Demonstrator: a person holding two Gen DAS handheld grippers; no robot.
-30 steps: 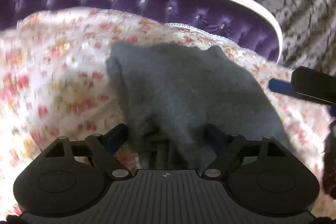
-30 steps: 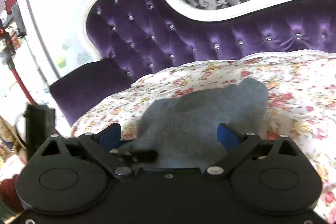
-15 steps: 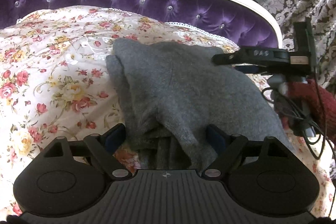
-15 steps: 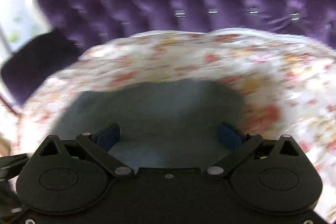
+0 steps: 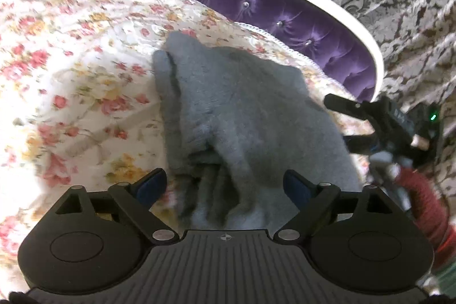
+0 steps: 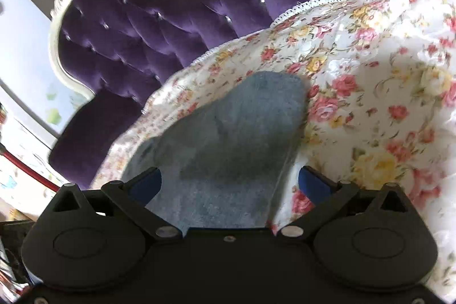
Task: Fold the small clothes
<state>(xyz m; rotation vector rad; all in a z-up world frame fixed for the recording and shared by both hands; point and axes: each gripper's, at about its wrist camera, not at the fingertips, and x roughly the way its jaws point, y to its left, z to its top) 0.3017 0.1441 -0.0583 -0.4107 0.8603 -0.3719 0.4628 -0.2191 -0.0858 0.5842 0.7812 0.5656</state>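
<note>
Am hovering left gripper (image 5: 225, 187) and right gripper (image 6: 229, 184), jaws spread, gripping nothing; grey garment (image 5: 242, 116) lying folded in layers on floral cover (image 5: 85, 70); judging little left.

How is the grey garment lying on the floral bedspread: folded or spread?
Folded: the grey garment shows stacked layers at its near edge, a compact bundle on the floral bedspread.

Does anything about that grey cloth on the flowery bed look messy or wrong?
Slightly. The grey garment is folded unevenly: in the left view its near end bunches into loose layers, and one edge sticks out past the top fold. No damage shows.
</note>
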